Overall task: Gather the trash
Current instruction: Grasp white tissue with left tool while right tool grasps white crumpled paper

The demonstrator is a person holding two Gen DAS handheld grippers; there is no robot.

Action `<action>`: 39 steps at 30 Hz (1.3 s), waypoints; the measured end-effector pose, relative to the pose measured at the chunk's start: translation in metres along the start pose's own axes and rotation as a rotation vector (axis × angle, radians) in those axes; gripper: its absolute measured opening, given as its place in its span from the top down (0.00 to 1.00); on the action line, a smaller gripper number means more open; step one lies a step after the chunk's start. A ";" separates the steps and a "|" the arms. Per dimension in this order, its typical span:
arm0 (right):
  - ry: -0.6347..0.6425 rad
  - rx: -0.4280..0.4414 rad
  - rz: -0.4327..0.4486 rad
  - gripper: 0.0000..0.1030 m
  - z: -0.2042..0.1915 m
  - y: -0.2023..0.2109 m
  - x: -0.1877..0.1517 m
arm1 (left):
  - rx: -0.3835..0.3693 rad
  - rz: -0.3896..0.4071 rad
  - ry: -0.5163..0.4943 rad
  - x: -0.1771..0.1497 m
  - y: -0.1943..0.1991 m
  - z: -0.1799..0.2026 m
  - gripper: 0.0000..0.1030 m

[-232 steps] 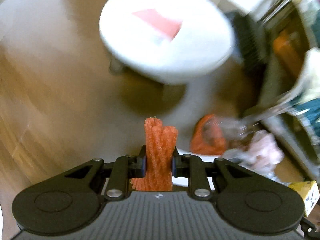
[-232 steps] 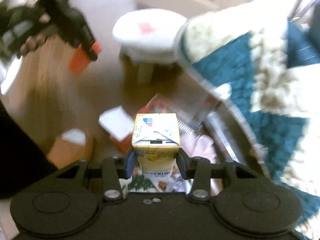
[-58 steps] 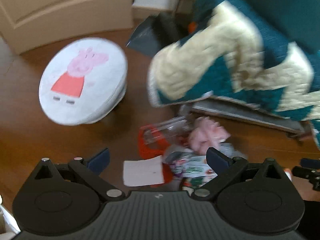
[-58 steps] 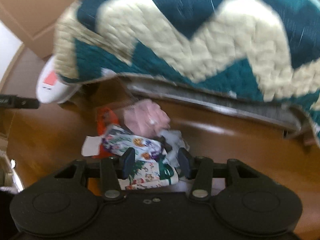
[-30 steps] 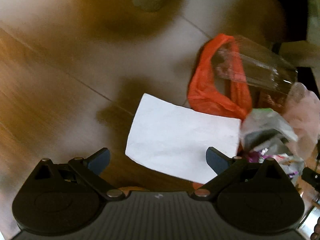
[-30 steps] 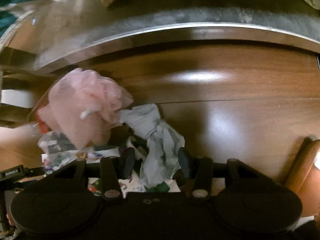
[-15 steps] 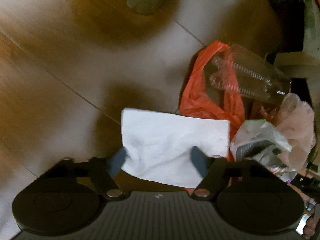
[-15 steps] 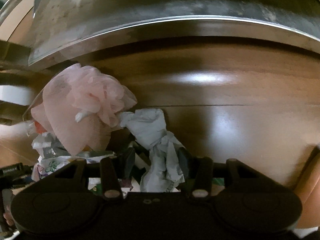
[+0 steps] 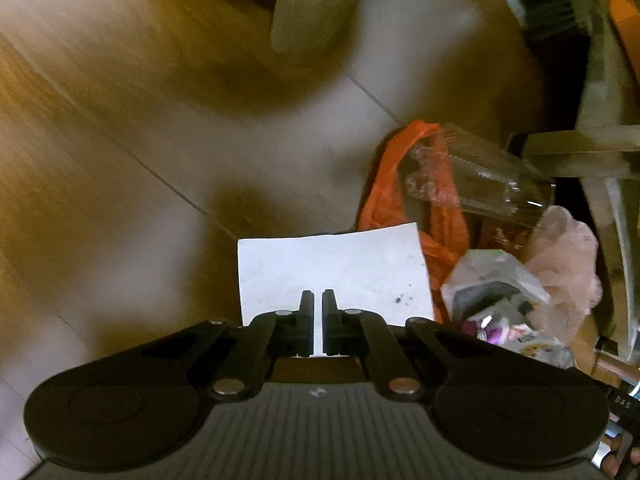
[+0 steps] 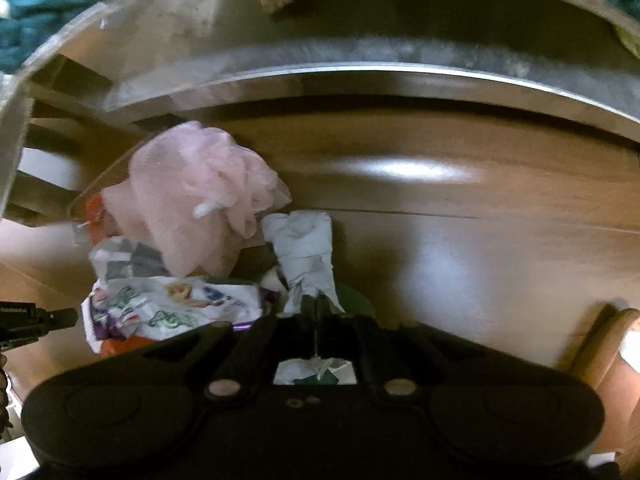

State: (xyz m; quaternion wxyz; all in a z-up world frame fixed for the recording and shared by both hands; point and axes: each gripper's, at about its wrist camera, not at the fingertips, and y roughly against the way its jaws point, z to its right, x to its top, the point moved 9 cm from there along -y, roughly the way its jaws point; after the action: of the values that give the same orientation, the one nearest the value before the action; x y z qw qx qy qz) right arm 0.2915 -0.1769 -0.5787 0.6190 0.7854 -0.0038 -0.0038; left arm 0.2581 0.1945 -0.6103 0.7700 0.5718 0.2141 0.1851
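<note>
Now left hand-held gripper clenched on white paper; orange bag at 1 o'clock. Right hand-held gripper clenched on crumpled tissue.

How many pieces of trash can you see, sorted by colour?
White: 1, the paper sheet, pinched by the left gripper
Grey: 1, the crumpled wrapper, pinched by the right gripper
Orange: 1, the plastic bag
Clear: 1, the plastic bottle
Pink: 1, the mesh puff
Printed, many colours: 1, the snack packet
Total: 6
</note>
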 end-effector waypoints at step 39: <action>0.031 -0.006 -0.061 0.99 0.008 -0.007 -0.010 | 0.370 0.074 -1.000 -0.052 -0.056 0.045 0.49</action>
State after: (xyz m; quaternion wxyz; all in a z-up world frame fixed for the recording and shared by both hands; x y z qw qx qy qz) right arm 0.2813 -0.1828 -0.5877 0.6211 0.7831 0.0300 -0.0105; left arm 0.2411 0.1156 -0.6470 0.6575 0.7236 -0.1699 -0.1238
